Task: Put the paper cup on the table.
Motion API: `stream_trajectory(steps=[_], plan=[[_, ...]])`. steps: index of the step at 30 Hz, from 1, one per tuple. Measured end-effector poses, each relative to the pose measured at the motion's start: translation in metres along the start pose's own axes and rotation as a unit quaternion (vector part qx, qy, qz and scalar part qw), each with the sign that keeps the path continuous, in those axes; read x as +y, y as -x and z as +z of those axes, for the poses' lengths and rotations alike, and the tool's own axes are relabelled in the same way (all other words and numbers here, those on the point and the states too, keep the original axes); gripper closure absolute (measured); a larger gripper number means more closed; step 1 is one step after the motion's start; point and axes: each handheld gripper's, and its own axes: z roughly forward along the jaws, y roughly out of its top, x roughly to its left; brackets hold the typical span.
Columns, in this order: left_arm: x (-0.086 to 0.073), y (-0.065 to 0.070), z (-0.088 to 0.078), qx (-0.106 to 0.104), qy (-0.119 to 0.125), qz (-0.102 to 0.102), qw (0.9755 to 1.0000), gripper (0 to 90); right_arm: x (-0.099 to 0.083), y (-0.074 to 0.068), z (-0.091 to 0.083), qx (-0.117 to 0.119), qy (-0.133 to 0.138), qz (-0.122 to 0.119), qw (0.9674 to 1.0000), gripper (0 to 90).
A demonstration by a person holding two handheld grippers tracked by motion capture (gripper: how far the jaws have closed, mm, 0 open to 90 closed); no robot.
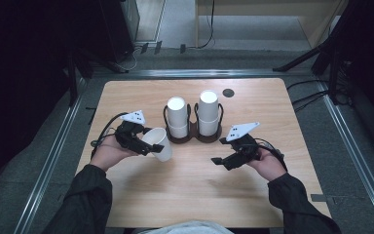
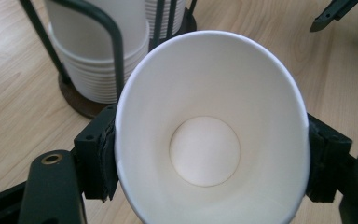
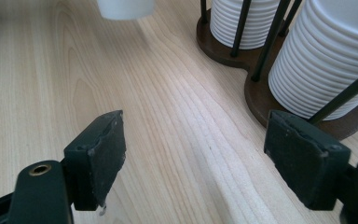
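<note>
Your left gripper (image 1: 148,144) clamps a paper cup (image 1: 158,143) by its rim (squeezed oval), freeing it from the stacks (image 1: 177,117); right gripper (image 1: 222,157) gapes empty.

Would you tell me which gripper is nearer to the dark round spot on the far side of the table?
The right. The right gripper sits below and slightly left of the dark round spot, while the left gripper, clamped on a paper cup, lies farther left across the table.
</note>
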Motion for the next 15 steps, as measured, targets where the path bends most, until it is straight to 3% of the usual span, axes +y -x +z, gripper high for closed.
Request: stream_trajectory(steps=[15], plan=[[-0.010, -0.023, -0.013, 0.034, 0.005, -0.028, 0.9990, 23.1, -0.001, 0.002, 0.007, 0.000, -0.014, -0.003, 0.9999, 20.7]])
